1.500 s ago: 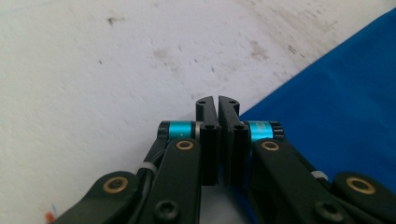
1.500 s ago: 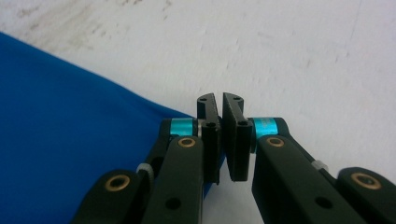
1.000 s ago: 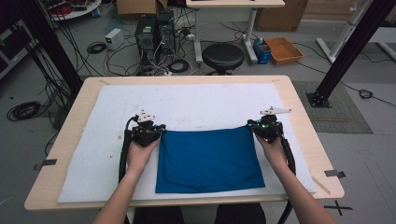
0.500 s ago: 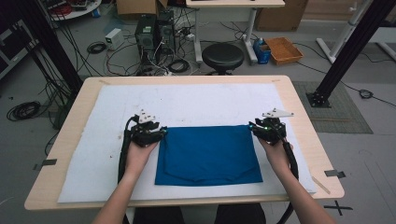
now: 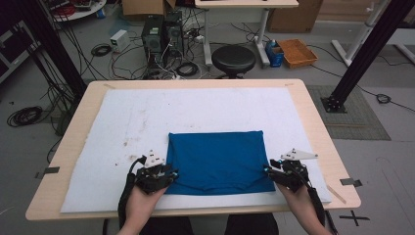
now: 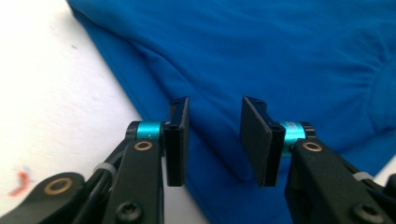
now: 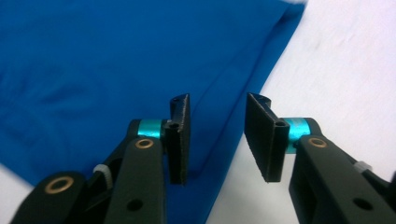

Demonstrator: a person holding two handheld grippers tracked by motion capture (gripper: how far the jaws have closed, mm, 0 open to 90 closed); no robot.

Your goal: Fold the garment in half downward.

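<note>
Blue cloth [image 5: 215,160]: folded into a rectangle, flat on the white mat [image 5: 112,122] at your near edge of the table [image 5: 313,112]; both your grippers sit at its near corners.
Left gripper [image 5: 159,175]: jaws part open with nothing pinched. They have just been closing a little, and the near-left side edge of the cloth runs under and between your fingers [image 6: 180,140] — the pads do not press it.
Right gripper [image 5: 286,174]: jaws part open, having just opened, and holding nothing. The cloth's right side edge lies below the gap between them, with your left finger [image 7: 180,140] over blue and the right one over white mat.
Step in hand: as I read it, you are lining up on the two near corners for the next fold, not yet gripping.
Next move: lower both sets of fingers so one pad slides under every layer at each edge, then close evenly — lift both corners together so the fold stays square.
Risk: catching the top layer alone would pull the stack apart.
</note>
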